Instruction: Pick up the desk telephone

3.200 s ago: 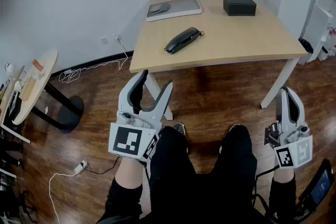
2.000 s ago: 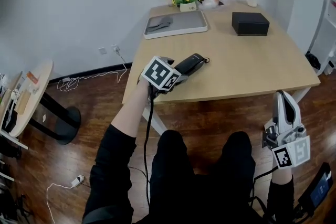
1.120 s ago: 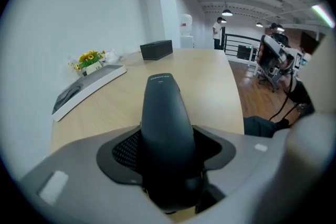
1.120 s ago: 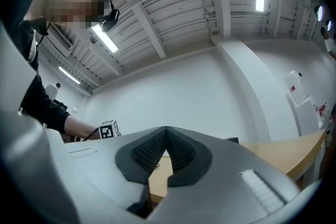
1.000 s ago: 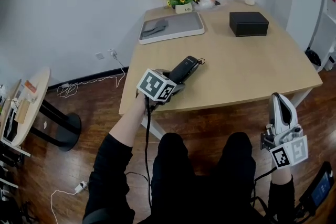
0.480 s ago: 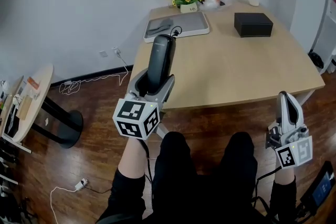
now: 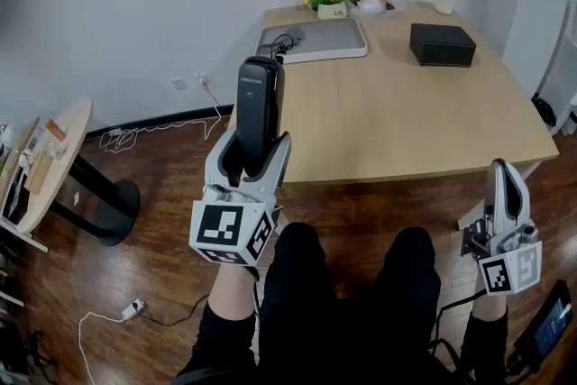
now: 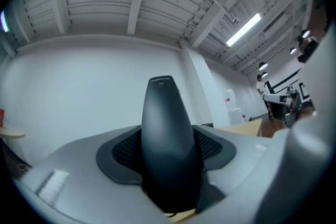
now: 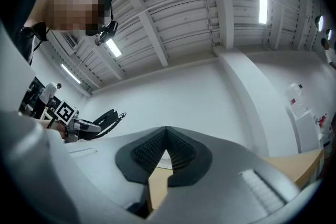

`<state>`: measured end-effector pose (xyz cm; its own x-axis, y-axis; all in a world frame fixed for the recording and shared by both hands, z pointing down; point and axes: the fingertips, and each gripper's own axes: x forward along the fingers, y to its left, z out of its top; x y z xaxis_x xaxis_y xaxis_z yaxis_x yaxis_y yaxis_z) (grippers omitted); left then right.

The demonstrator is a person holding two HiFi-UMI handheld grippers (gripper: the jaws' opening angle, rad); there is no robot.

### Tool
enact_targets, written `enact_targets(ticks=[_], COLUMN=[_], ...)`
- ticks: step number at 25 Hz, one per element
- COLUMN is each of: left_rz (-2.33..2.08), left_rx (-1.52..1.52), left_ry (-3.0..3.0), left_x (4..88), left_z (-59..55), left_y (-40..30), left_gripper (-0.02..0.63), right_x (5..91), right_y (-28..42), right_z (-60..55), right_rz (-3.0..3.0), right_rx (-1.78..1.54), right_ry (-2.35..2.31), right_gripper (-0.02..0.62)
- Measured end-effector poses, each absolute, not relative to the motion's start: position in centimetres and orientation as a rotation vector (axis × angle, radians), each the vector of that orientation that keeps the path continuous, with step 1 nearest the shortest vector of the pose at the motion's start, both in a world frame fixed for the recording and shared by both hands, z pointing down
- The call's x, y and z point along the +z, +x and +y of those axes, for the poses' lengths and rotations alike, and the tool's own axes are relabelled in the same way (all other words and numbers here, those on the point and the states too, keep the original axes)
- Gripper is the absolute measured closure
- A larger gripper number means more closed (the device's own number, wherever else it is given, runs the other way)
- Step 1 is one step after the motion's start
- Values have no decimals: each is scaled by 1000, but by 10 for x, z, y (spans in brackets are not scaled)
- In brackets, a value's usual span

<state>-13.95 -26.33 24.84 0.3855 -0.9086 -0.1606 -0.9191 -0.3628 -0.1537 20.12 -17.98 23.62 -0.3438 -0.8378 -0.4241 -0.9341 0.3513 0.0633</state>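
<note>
One slim black telephone handset (image 7: 257, 104) stands upright, pinched in the left tool (image 7: 251, 149) (right tool (image 7: 502, 171) pressed together).

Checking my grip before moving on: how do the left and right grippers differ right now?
The left gripper grips the desk telephone upright; the right gripper holds nothing. Left jaws stand apart around it; right jaws meet. Both point toward the table.
</note>
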Motion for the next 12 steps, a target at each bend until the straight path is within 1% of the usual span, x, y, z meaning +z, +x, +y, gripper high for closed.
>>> enact_targets(ticks=[12], left_rz=[1575], left_rx=[122], left_ry=[-2424], left_x=[247], left_z=[-255], left_y=[-126], left_gripper=[339], right_x=[220], right_y=[205], right_z=[-170], right_rz=[2259], right_rx=[490], right_ry=[-1596], right_gripper=[595])
